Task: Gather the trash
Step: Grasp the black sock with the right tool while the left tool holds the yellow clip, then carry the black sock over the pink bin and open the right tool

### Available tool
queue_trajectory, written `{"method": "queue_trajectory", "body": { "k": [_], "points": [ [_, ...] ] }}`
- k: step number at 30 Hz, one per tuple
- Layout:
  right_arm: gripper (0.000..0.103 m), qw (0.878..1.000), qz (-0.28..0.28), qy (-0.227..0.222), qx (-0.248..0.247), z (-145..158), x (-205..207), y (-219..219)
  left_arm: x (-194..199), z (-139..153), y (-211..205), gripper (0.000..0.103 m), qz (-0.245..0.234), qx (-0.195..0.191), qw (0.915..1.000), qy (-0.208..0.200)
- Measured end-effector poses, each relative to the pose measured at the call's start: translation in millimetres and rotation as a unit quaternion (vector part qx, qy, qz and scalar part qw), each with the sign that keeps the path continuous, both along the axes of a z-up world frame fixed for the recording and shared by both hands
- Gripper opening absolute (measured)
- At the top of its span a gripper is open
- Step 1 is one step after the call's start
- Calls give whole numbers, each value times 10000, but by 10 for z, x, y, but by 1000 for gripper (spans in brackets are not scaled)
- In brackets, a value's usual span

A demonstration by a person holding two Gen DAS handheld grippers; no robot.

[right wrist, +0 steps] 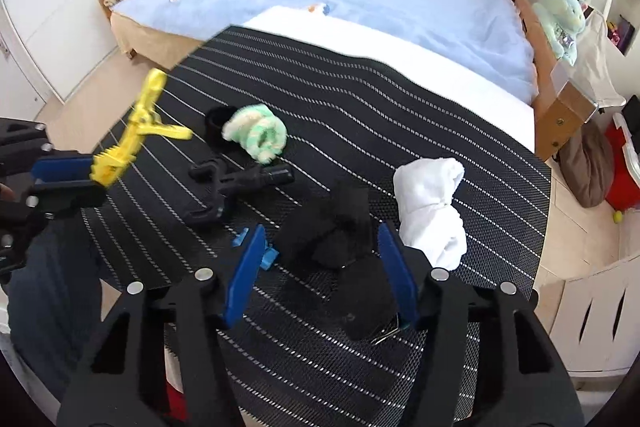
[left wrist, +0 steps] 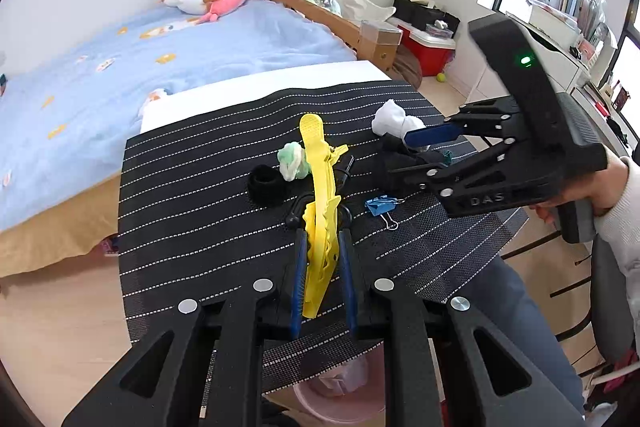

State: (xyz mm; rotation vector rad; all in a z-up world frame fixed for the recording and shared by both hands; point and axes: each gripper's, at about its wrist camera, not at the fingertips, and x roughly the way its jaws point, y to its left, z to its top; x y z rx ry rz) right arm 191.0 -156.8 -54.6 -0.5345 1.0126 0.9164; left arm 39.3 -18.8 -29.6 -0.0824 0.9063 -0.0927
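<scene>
Landmark for all places: the black striped mat (right wrist: 400, 115) covering the tabletop.

White cloth wad (right wrist: 432, 203) — biggest loose item, on the mat's right side in the right wrist view, just beside the black wad. Looks like a rolled sock or rag: soft, light, squashy, not fragile. Prob. best taken across its narrow waist so the pads sink in and don't slide off.

Black fabric wad (right wrist: 332, 231) — near the mat's front edge, lying between the right gripper (right wrist: 320, 267) fingers, which stand half spread on either side of it. Pads don't look to be pressing yet; dark on dark, so contact is hard to judge. Soft, limp, light; a pinch across the bunched middle should hold, though a loose flap may trail.

Yellow plastic clip (left wrist: 318, 227) — long, toothed, stiff, slick, v. light. Left gripper (left wrist: 322, 255) fingers are pinched tight on its jaw end, and it's held up over the mat's near-left part. It could swivel in the pads if bumped.

Green-white fluffy ball (right wrist: 256, 133) — mat centre, soft and light, easy to squeeze anywhere.

Blue binder clip (left wrist: 378, 207) — small, hard metal, at the mat's front near the black wad; grip its flat sides.
</scene>
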Motion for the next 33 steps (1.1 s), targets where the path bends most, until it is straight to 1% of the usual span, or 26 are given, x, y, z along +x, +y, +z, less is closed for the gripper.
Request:
{"method": "queue_trajectory", "body": {
  "k": [3, 6, 8, 9, 10, 14, 17, 24, 26, 30, 33],
  "points": [
    [55, 9999, 18, 59, -98, -84, 13, 23, -10, -2, 21, 16, 18, -20, 10000, -2],
    [51, 9999, 22, 12, -119, -111, 0, 32, -12, -4, 24, 16, 23, -27, 10000, -2],
    [43, 9999, 6, -20, -116, -116, -6, 27, -12, -8, 36, 16, 26, -41, 10000, 0],
    [41, 9999, 6, -37, -115, -114, -9, 21, -14, -11, 39, 16, 26, -46, 10000, -1],
    [36, 9999, 7, -80, -110, -102, -25, 12, -14, -10, 39, 16, 24, -48, 10000, -3],
    [30, 9998, -39, -172, -59, -59, -46, -31, -22, -5, 34, 16, 19, -39, 10000, -20],
    [29, 9997, -98, -220, 65, 23, -70, -77, -18, 3, 29, 16, 2, -27, 10000, -27],
    [29, 9978, -290, -304, 514, 368, -136, -216, -19, 29, 11, 16, -39, -13, 10000, -30],
    [29, 9972, -289, -371, 579, 460, -189, -229, -34, 36, 10, 16, -62, -12, 10000, -30],
    [29, 9952, -378, -364, 823, 648, -293, -315, -87, 78, 5, 16, -122, -9, 9999, -66],
    [29, 9941, -390, -387, 930, 725, -398, -364, -135, 103, -9, 16, -162, -16, 9998, -94]
  ]
}}
